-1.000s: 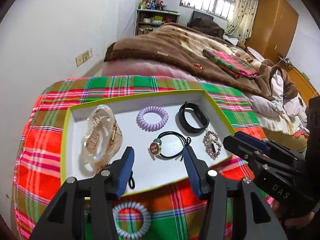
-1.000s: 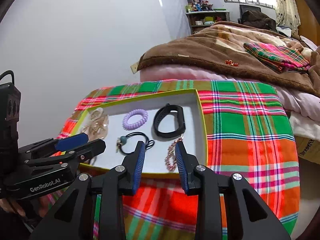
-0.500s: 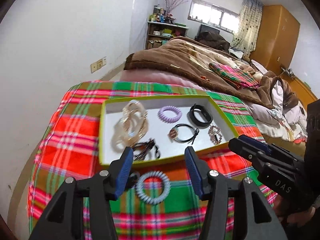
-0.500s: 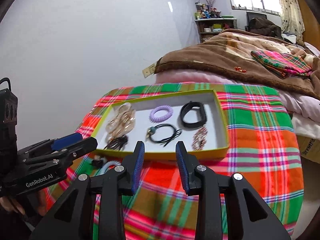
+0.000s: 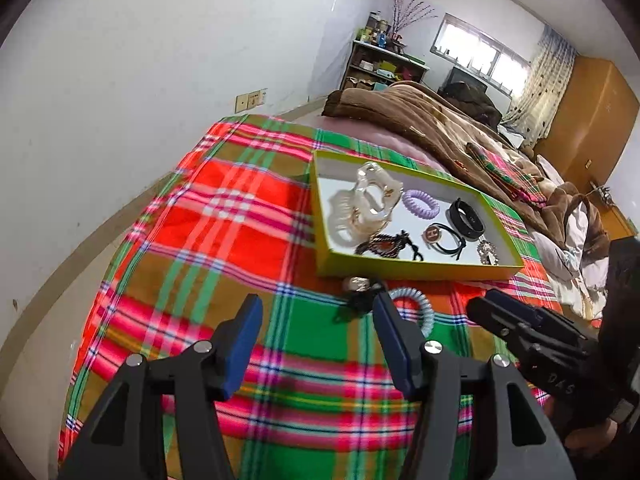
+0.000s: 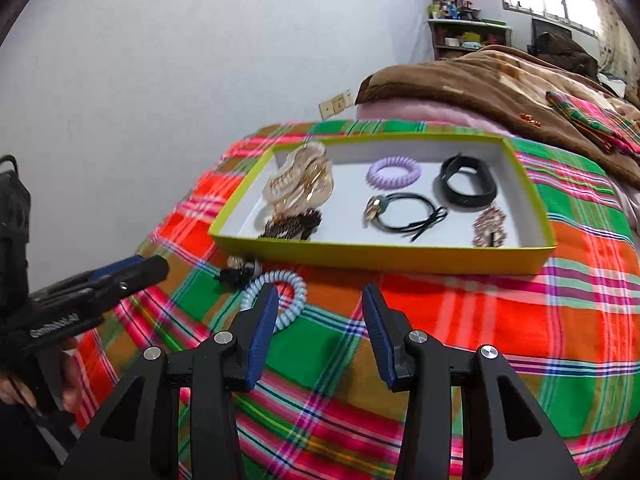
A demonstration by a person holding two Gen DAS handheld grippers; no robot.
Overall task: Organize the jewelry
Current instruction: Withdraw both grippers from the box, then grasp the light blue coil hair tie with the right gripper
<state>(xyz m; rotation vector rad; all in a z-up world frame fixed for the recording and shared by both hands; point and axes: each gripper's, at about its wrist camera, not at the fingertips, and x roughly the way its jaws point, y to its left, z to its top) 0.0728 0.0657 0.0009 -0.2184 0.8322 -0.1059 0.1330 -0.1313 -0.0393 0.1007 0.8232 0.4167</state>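
Two pieces lie outside the tray [image 6: 384,258] on the plaid cloth [image 6: 520,320]: a pale blue coil tie [image 6: 294,282] and, touching it on its left, a small black tie with a charm [image 6: 240,270]. Both sit just in front of the tray's near wall, low in the middle of the right wrist view.

The likely trouble is the pair being so close. A grab at the coil could catch the black tie's cord and drag or drop it, and the soft cloth may bunch between the fingers. The springy coil could also slip out of a shallow pinch, or snag on the tray wall when lifted over.

The right hand-held gripper [image 6: 320,330] has its fingers apart and holds nothing; the coil lies just beyond and partly behind its left finger, so it sits off-centre to the left. The left hand-held gripper [image 5: 318,338] is also spread and empty; in its view the coil [image 5: 416,306] is behind its right finger, with the black tie [image 5: 360,296] just above the gap.
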